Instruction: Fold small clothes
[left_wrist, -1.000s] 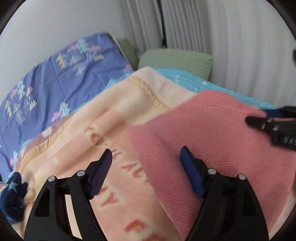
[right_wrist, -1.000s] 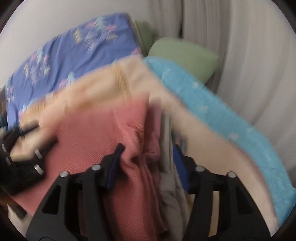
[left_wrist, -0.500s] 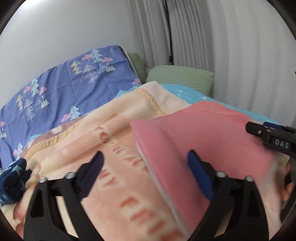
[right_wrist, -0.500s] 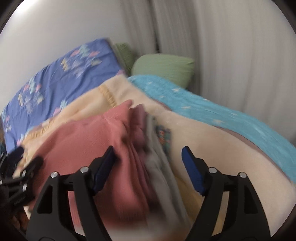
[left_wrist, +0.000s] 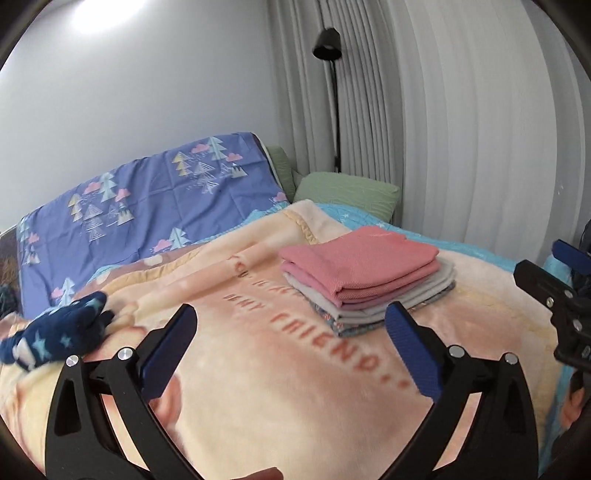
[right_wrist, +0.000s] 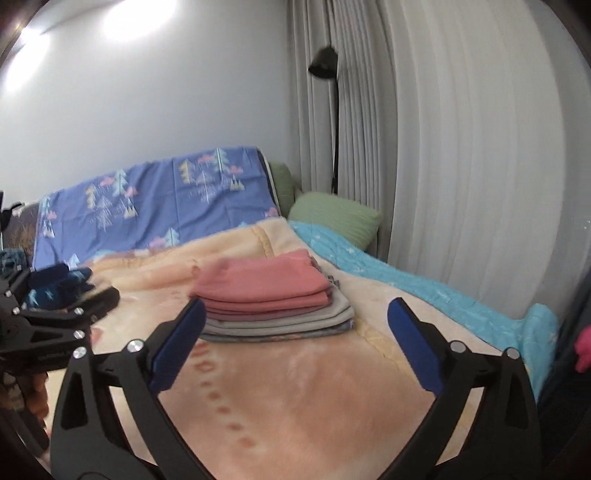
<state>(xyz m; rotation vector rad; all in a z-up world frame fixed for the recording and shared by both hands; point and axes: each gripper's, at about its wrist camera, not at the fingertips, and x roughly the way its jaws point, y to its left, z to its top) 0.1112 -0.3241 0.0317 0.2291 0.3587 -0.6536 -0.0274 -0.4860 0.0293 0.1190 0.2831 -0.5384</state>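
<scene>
We hold the left tool and the right tool spread and empty, clear of the work. The pink folded garment tops the stack of folded clothes at 1 o'clock on the peach blanket. We judge the navy star-print garment at 9 o'clock, unfolded, comes next.

Black floor lamp by white curtains — green pillow on peach blanket's far side

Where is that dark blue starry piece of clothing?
The dark blue star-patterned garment lies crumpled at the left of both views, on the peach fleece blanket, left of the folded stack.
</scene>
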